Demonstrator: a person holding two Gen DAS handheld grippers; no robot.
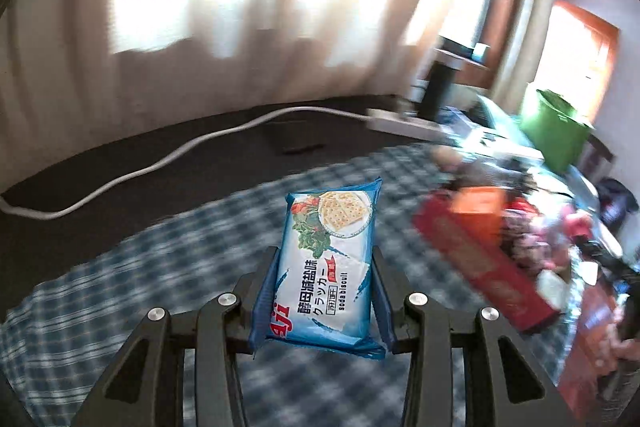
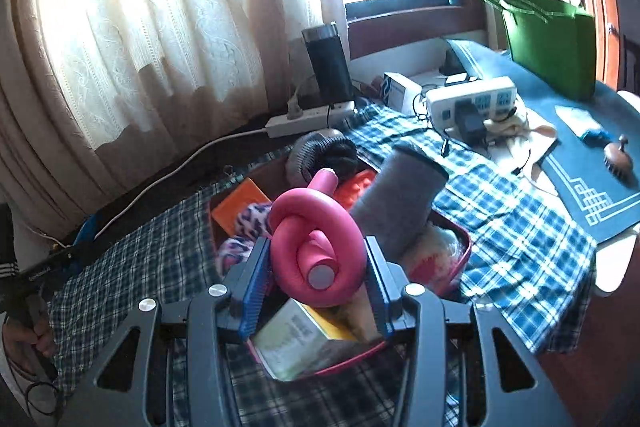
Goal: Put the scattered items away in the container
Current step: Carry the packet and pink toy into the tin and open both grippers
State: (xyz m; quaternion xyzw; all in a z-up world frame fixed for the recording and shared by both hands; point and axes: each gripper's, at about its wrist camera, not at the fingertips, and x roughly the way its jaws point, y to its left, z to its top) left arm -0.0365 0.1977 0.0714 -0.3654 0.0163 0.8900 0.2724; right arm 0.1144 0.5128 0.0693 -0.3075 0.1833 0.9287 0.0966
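Note:
My left gripper (image 1: 324, 267) is shut on a blue soda biscuit packet (image 1: 330, 263) and holds it in the air above the blue checked cloth (image 1: 120, 291). The red container (image 1: 480, 263) lies to its right, blurred, with an orange box (image 1: 480, 205) in it. My right gripper (image 2: 316, 263) is shut on a pink knotted foam roller (image 2: 316, 243), held just above the red container (image 2: 464, 247). The container holds a grey sock (image 2: 400, 203), an orange box (image 2: 240, 209), a spotted cloth (image 2: 250, 221), a knitted hat (image 2: 320, 155) and a pale carton (image 2: 304, 343).
A white power strip (image 2: 308, 119) and its cable (image 1: 160, 163) run along the dark surface by the curtain. A black cylinder (image 2: 328, 63), a second power strip (image 2: 472, 103), a green bag (image 2: 548, 39) and a wooden brush (image 2: 618, 157) sit on the table beyond the container.

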